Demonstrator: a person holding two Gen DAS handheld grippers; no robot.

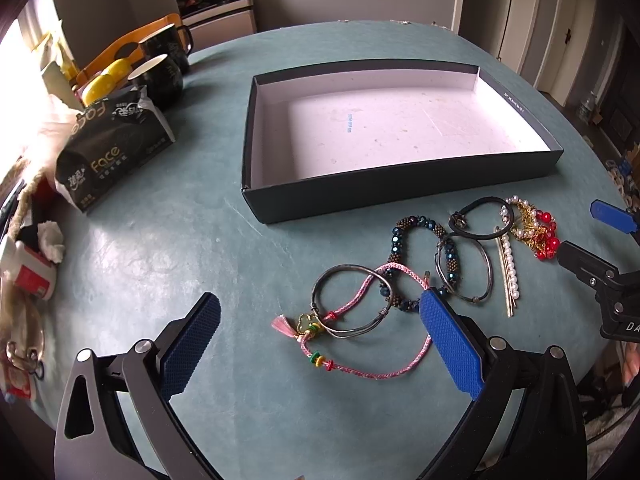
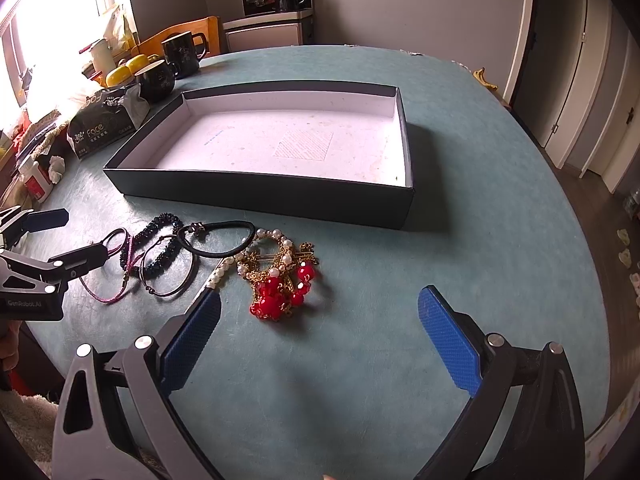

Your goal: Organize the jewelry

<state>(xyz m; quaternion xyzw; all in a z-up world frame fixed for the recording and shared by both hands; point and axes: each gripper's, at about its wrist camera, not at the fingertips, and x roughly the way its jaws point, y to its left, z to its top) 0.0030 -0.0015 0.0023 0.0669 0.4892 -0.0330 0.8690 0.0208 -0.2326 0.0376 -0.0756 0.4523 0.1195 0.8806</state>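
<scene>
A dark open box (image 1: 400,188) with a white inside stands empty on the teal table (image 1: 168,248); it also shows in the right wrist view (image 2: 256,196). In front of it lies jewelry: a pink cord bracelet (image 1: 360,372), a metal bangle (image 1: 348,332), a dark beaded bracelet (image 1: 400,240), a black hair tie (image 1: 480,236), a pearl hair clip (image 1: 510,268) and a red-bead gold chain (image 2: 280,296). My left gripper (image 1: 320,308) is open just before the pink bracelet and bangle. My right gripper (image 2: 320,304) is open near the red beads.
A black tissue pack (image 1: 108,148), two dark mugs (image 1: 160,76), yellow items (image 1: 104,80) and a red-white cup (image 1: 32,276) crowd the table's left side. A chair (image 2: 188,36) and a cabinet (image 2: 276,4) stand behind. The table edge curves on the right.
</scene>
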